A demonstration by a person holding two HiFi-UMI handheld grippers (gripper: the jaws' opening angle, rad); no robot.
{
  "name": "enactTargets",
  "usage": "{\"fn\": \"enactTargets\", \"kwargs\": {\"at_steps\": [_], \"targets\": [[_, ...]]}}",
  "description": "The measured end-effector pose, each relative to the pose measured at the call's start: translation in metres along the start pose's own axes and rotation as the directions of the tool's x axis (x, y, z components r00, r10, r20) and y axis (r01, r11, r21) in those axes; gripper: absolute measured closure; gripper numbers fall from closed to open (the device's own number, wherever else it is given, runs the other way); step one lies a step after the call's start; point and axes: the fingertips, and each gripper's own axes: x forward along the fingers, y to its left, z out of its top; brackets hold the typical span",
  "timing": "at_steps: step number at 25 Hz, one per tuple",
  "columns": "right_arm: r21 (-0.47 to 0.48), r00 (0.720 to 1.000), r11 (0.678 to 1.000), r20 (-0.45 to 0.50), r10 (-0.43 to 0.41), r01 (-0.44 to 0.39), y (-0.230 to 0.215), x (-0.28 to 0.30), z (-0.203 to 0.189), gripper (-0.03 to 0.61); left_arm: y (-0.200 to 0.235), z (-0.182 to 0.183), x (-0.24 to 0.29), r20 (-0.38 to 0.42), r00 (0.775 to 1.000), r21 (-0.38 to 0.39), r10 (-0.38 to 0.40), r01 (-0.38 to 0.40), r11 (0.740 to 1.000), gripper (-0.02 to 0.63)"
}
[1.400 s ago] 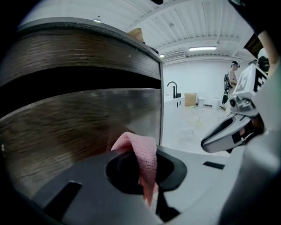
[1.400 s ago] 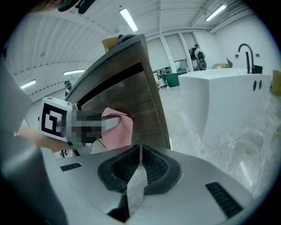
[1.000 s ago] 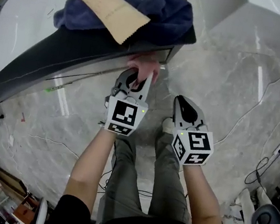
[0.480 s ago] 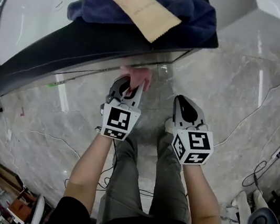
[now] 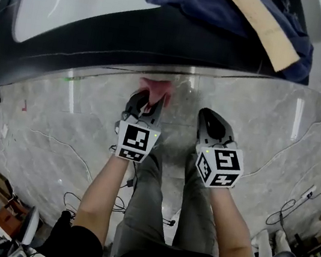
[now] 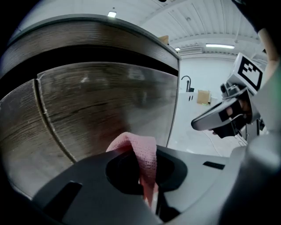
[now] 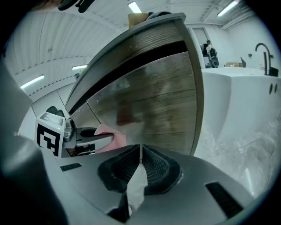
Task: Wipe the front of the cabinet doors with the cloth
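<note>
A pink cloth (image 5: 156, 87) is pinched in my left gripper (image 5: 146, 103), which is shut on it and holds it against the glossy wood-grain cabinet door (image 6: 109, 101). In the left gripper view the cloth (image 6: 139, 156) folds over the jaws right at the door face. The same cloth (image 7: 107, 137) and the left gripper (image 7: 83, 137) show in the right gripper view, at the door's lower left. My right gripper (image 5: 212, 122) hangs beside it to the right, shut with nothing between its jaws, a little away from the door (image 7: 153, 101).
On the dark countertop (image 5: 102, 42) above the doors lie a navy towel (image 5: 229, 11) and a tan paper bag (image 5: 269, 27). Marble floor (image 5: 282, 127) with loose cables (image 5: 293, 208) lies below. A white counter with a black tap (image 7: 263, 52) stands to the right.
My head view has tilted so the countertop now fills the top. The left gripper with the pink cloth has stayed at the door, edging slightly up; the right gripper has barely moved.
</note>
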Motion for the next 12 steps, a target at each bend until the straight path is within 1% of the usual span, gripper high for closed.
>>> {"fn": "enactTargets", "kwargs": {"at_steps": [5, 12], "targets": [[-0.039, 0.998, 0.998, -0.040, 0.040, -0.042, 0.031, 0.026, -0.005, 0.535, 0.030, -0.024, -0.016, -0.012, 0.999, -0.039, 0.041, -0.041, 0.998, 0.601], [-0.094, 0.994, 0.992, -0.080, 0.074, -0.082, 0.067, 0.061, -0.014, 0.535, 0.056, -0.056, -0.024, -0.031, 0.998, -0.064, 0.052, -0.054, 0.997, 0.601]]}}
